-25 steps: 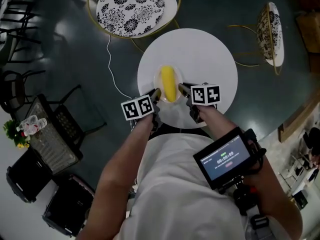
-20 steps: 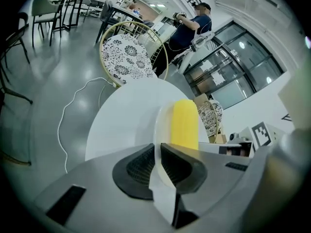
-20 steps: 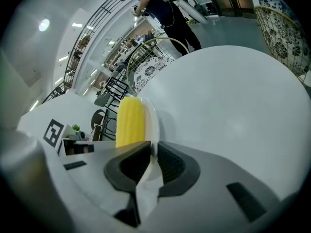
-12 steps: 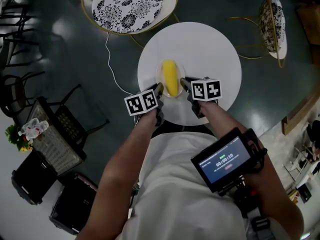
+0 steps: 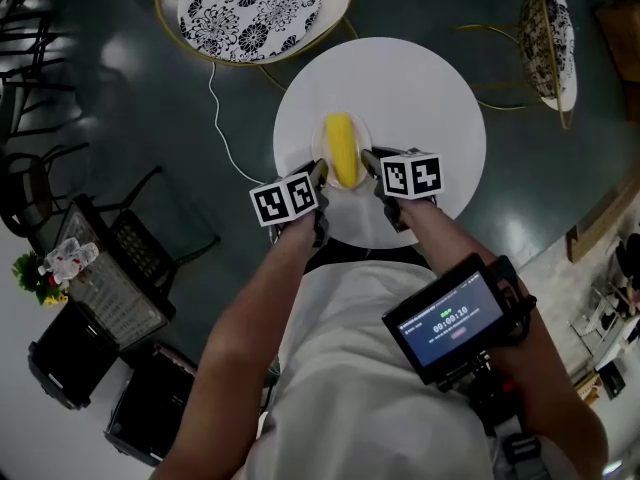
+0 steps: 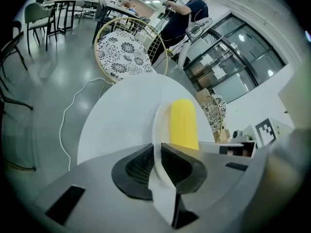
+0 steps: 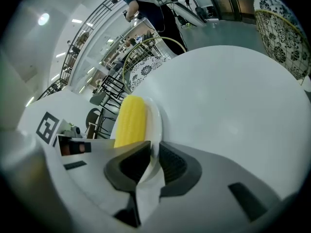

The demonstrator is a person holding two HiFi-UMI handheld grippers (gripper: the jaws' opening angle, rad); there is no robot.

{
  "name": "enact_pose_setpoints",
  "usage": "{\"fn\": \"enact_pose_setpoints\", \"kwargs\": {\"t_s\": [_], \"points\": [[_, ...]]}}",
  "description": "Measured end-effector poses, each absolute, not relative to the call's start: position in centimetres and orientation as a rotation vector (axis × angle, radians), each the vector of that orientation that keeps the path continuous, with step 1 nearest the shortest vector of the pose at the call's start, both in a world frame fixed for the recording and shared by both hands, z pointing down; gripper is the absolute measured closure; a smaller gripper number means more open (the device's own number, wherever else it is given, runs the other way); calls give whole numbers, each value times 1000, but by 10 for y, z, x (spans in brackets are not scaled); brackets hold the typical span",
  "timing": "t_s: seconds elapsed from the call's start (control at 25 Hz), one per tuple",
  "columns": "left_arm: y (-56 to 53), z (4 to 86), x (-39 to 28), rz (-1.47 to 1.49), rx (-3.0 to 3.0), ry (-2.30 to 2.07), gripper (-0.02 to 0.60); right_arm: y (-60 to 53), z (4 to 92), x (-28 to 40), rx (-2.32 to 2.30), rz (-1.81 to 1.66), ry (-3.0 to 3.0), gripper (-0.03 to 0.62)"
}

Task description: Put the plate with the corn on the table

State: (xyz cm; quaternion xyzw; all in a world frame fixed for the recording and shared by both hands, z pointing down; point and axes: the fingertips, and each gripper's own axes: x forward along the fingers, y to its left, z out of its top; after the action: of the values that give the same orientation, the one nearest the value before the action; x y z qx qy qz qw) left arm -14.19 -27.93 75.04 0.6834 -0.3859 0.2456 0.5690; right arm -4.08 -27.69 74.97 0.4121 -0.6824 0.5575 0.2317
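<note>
- my left gripper (image 5: 318,173) is clamped on the near-left rim of the plate (image 5: 363,134), rim pinched between both pads
- in the left gripper view the white rim runs straight into the gap between my jaws, pads tight on either side of it
- my right gripper (image 5: 368,160) is clamped on the near-right rim of the same plate, thin edge squeezed between its pads
- corn (image 5: 342,148) lies lengthwise on the plate, yellow, pointing near to far, between my two grippers
- the plate sits over the near-left part of the round white table (image 5: 425,93); cannot tell if its underside touches the top
- the plate looks level from the head view
- a chair (image 5: 240,3) with a black-and-white flower cushion and gold frame stands just beyond the table, far left
- a second chair (image 5: 556,40) of the same kind is well apart on the far right
- a white cable (image 5: 222,128) runs over the dark floor left of the table
- a lit screen (image 5: 450,318) is strapped near my right forearm
- a person (image 6: 182,13) in dark clothes stands far off behind the chair
</note>
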Motion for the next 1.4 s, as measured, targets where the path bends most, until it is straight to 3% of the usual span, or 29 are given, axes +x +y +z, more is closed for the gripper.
{"fn": "enact_pose_setpoints", "kwargs": {"t_s": [0.8, 1.4], "points": [[-282, 753, -143, 642, 1727, -964, 528, -282, 751, -38, 1102, 1403, -1998, 546], [-269, 694, -151, 568, 1878, -1052, 528, -276, 700, -4, 1207, 1281, -2079, 548]]}}
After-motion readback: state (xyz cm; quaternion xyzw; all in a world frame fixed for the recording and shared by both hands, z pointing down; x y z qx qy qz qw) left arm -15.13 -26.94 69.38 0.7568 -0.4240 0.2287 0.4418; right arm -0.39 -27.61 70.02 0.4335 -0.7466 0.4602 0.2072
